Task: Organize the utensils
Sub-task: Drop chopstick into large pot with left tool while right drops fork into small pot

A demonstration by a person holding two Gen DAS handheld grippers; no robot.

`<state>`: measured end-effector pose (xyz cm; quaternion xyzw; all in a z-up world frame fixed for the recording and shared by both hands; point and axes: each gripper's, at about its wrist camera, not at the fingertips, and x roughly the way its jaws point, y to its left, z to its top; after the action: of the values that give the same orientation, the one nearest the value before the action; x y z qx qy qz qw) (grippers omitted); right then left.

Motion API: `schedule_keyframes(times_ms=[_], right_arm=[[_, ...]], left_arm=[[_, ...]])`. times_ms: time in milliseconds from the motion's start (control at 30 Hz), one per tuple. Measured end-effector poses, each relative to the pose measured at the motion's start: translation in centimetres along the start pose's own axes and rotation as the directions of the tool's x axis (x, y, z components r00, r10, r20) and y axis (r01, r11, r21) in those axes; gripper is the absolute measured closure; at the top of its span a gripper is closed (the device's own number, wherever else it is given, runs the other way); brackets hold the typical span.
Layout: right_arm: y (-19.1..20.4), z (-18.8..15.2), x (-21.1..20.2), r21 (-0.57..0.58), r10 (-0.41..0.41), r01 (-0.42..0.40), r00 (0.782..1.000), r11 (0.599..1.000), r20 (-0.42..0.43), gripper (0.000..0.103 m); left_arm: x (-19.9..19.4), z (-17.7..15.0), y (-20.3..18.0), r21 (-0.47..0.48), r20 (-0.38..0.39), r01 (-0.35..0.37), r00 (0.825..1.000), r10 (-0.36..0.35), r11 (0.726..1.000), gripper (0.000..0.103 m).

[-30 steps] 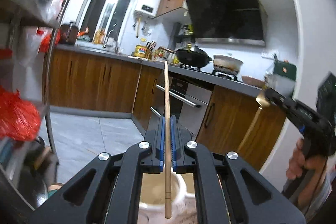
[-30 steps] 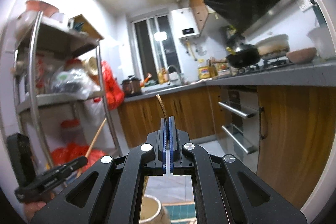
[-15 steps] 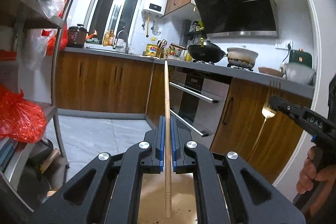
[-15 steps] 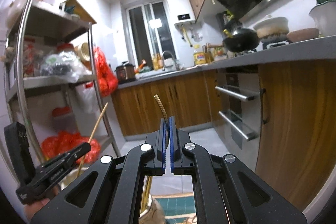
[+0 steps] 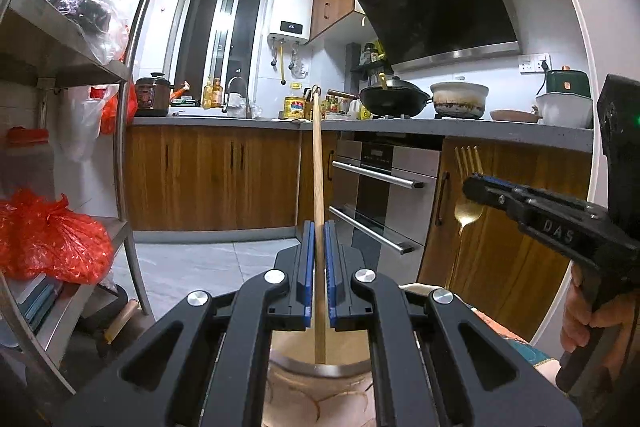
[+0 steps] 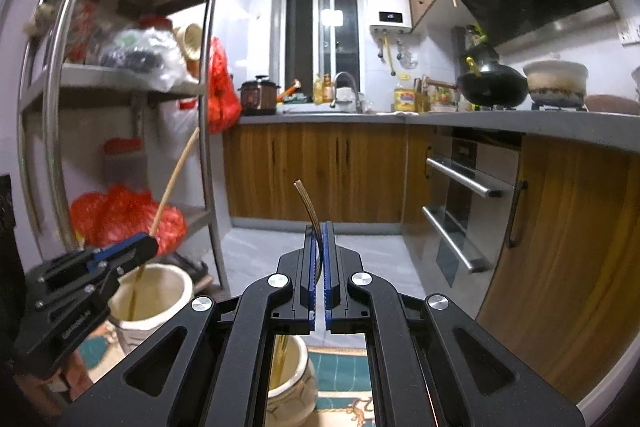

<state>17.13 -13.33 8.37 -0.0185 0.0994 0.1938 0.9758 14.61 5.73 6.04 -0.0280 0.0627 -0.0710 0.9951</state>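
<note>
Holding a long wooden chopstick (image 5: 318,187) upright, the left hand-held gripper (image 5: 319,267) was closed on it, and the lower end of the stick was already inside the mouth of a cream ceramic jar (image 6: 160,291) below. The right hand-held gripper (image 6: 319,267) was clamped on a gold metal fork (image 5: 468,195), tines up, with its handle hanging over a second cream jar (image 6: 290,383). The step in hand seemed to be the placing; next each utensil needed lowering deeper, then release.

The chopstick's (image 5: 319,227) lower end is disappearing inside the jar (image 5: 320,373); gripper arms are covering most of that jar, and the fork's (image 6: 310,215) handle is hiding between pads
</note>
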Motion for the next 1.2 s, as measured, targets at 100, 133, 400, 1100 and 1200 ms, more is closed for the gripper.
schedule_keyframes(times_ms=[100, 133, 400, 1100, 1200], right_arm=[[0.1, -0.2, 0.3, 0.0, 0.003, -0.003, 1.0, 1.0, -0.006, 0.099], [0.1, -0.2, 0.4, 0.003, 0.003, -0.003, 1.0, 1.0, -0.008, 0.099], [-0.2, -0.3, 1.0, 0.021, -0.024, 0.025, 0.999, 0.999, -0.022, 0.099], [-2.0, -0.8, 1.5, 0.087, -0.063, 0.068, 0.996, 0.994, -0.055, 0.072], [-1.8, -0.7, 1.0, 0.08, -0.049, 0.053, 0.998, 0.995, -0.047, 0.062]], left_arm=[[0.0, 0.0, 0.1, -0.006, 0.003, -0.008, 1.0, 0.008, 1.0, 0.098], [-0.1, -0.1, 0.2, -0.005, 0.004, -0.011, 1.0, 0.011, 1.0, 0.097], [-1.0, 0.0, 0.2, -0.028, 0.038, -0.045, 0.998, 0.046, 0.999, 0.056], [-1.4, -0.1, 0.9, -0.06, 0.031, -0.071, 0.997, 0.073, 0.996, 0.032], [-1.7, 0.0, 0.9, -0.064, 0.033, -0.079, 0.996, 0.081, 0.995, 0.024]])
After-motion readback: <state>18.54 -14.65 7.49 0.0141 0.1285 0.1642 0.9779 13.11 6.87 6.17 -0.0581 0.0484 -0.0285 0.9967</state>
